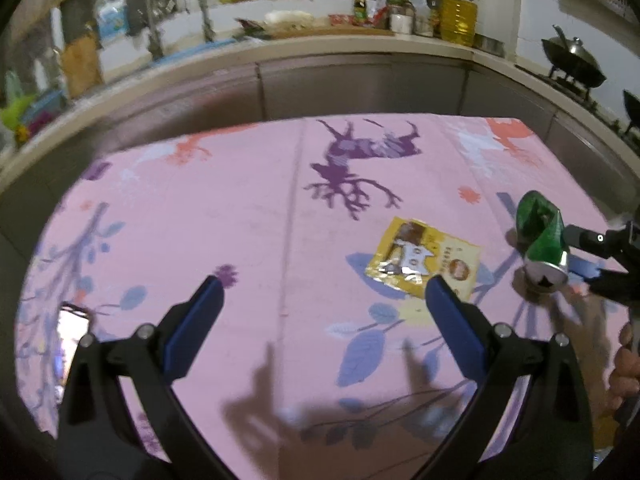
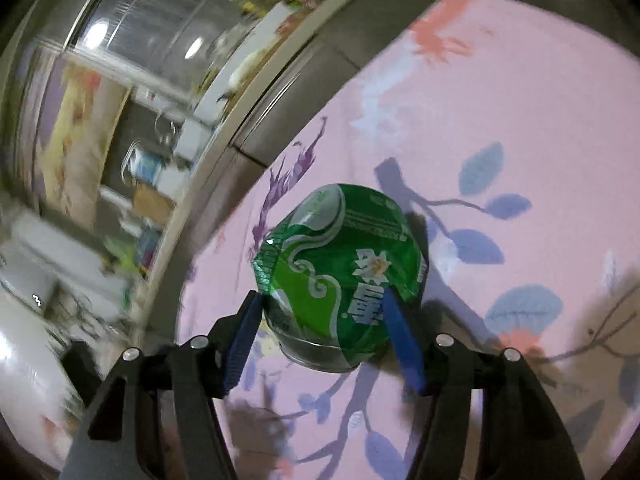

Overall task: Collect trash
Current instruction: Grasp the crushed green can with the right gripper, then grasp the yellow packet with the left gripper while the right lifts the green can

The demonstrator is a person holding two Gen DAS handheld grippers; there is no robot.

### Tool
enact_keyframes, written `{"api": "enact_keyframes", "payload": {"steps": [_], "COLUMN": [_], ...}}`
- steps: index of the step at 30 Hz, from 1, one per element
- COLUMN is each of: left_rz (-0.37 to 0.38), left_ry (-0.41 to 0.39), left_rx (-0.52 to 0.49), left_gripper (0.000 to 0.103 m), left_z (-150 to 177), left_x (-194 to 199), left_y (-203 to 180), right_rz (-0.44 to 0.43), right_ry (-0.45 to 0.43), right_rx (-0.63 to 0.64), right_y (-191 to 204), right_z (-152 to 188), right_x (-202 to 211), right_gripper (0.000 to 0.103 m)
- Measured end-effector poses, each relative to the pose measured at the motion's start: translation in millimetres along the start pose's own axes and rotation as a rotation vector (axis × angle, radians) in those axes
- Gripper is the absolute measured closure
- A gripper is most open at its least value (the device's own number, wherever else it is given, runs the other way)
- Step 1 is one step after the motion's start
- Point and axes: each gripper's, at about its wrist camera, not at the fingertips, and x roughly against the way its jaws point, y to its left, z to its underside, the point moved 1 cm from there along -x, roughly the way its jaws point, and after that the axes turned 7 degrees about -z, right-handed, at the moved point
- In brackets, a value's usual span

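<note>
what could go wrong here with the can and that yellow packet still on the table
1. The right gripper pinches a crushed green can by its dented, uneven sides; it may slip or twist out while carried.
2. The yellow packet lies flat on the pink tablecloth; the open left gripper could pinch cloth with it and drag the cover.
3. A phone lies near the left fingers and could get nudged.

A home kitchen: a curved countertop crowded with cooking-oil bottles and condiments. A sink faucet stands at left, a wok on the stove at right
</note>
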Motion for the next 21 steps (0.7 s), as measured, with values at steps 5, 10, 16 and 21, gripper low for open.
{"api": "enact_keyframes", "payload": {"steps": [5,10,16,21], "left_rz": [0.249,0.337,0.381,0.530], "left_ry": [0.147,0.205,0.307,0.362], "left_rx": [0.014,-0.003,0.023,0.189], "left_gripper": [0.006,0.006,0.011,0.011], "left_z": [-10,-20,-20,-5], "left_x": [-39,-65,-89,-88], "left_y": [-4,-15,-19,1], "right_rz": [0.056,0.067,0.096,0.130], "right_ry": [-0.024,-0.043,-0.154,-0.055], "right_rx": [0.042,0.029,0.162,0.448], "right_y": [6,1,28,84], "right_z": [-4,-4,5,10], "right_x": [11,17,41,17], "right_gripper": [0.042,0.041,0.041,0.042]}}
